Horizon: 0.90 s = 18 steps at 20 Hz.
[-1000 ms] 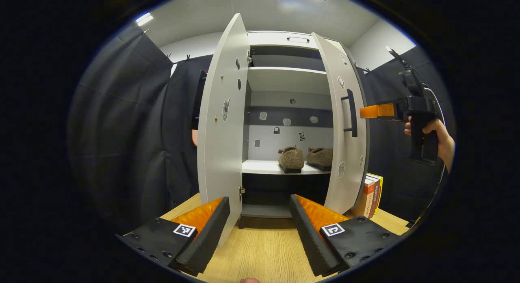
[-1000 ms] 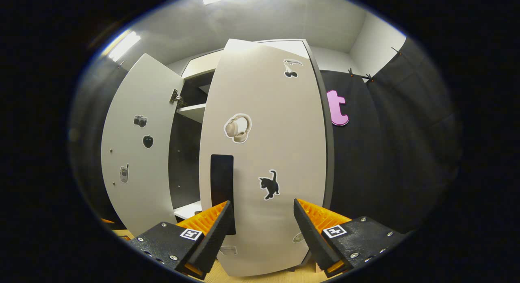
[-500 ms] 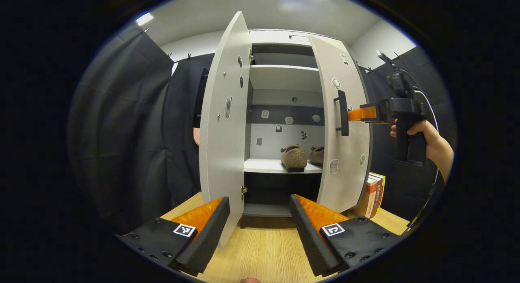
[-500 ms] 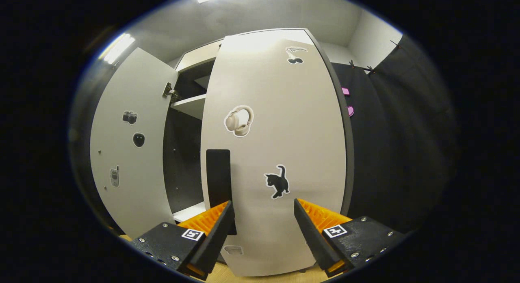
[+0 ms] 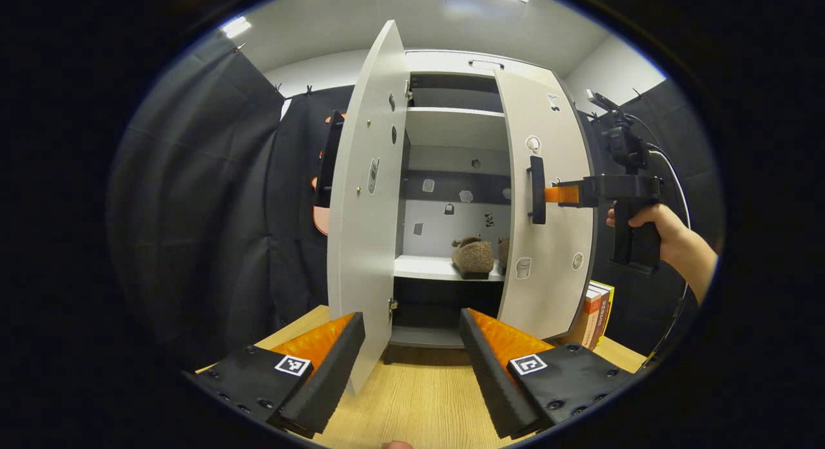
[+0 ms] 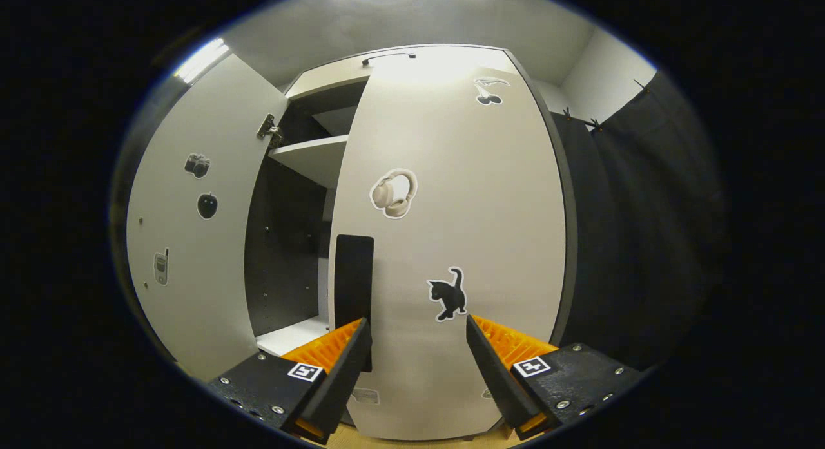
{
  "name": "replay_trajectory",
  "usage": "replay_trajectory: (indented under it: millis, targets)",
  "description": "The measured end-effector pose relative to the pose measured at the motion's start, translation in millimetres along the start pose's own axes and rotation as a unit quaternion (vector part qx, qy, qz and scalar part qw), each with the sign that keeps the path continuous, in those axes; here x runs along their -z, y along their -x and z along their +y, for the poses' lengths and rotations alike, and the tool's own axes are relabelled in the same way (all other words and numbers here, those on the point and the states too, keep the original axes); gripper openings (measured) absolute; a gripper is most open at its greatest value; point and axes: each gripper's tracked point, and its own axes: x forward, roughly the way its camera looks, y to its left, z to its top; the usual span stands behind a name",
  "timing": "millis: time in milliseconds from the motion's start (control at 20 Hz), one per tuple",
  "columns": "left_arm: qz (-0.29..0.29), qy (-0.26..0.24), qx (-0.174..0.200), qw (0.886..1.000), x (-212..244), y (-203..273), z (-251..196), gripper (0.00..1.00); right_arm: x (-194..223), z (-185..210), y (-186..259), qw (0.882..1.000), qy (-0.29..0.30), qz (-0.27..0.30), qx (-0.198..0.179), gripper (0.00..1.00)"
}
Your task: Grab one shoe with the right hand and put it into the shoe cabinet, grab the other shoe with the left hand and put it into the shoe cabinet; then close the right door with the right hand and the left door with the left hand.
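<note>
Ahead of the left hand-held gripper (image 5: 410, 362), bare tabletop (image 5: 419, 404) lay open up to the shoe cabinet (image 5: 451, 178). The left door (image 5: 364, 204) stood wide to its left; the right door (image 5: 548, 204) partly blocked the opening. The right hand-held gripper (image 6: 417, 359) faced that door closely, its handle (image 6: 353, 288) just beside the left finger.
</note>
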Motion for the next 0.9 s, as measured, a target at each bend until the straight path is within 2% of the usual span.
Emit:
replay_trajectory:
  millis: [150, 200, 300, 350, 500, 550, 700, 800, 900]
  targets:
    - [-0.004, 0.001, -0.015, 1.000, -11, 3, 15, 0.99, 1, -1, 20, 1.000, -0.006, 0.000, -0.003, 0.92]
    - [-0.004, 0.003, -0.024, 1.000, -16, 4, 23, 0.96, 2, -3, 32, 1.000, -0.007, -0.002, -0.002, 0.93]
    - [-0.007, 0.007, -0.045, 0.999, -27, 3, 48, 0.97, 6, -5, 56, 1.000, -0.005, -0.004, -0.002, 0.93]
    - [-0.009, 0.008, -0.059, 0.998, -34, 3, 63, 0.94, 9, -7, 67, 1.000, -0.004, -0.005, 0.000, 0.93]
    - [-0.017, 0.004, -0.104, 0.994, -54, -3, 110, 0.99, 18, -11, 102, 1.000, -0.010, -0.010, 0.009, 0.94]
    - [-0.021, 0.004, -0.115, 0.993, -62, -7, 123, 0.96, 22, -11, 112, 1.000, -0.013, -0.008, 0.009, 0.94]
    - [-0.031, 0.012, -0.137, 0.990, -80, -23, 153, 0.96, 37, -12, 140, 0.999, -0.039, -0.001, 0.015, 0.93]
    - [-0.043, 0.001, -0.155, 0.987, -95, -34, 172, 0.94, 45, -16, 155, 0.998, -0.051, -0.005, 0.020, 0.93]
    - [-0.053, -0.015, -0.170, 0.984, -109, -44, 188, 0.96, 61, -21, 166, 0.998, -0.054, 0.010, 0.026, 0.94]
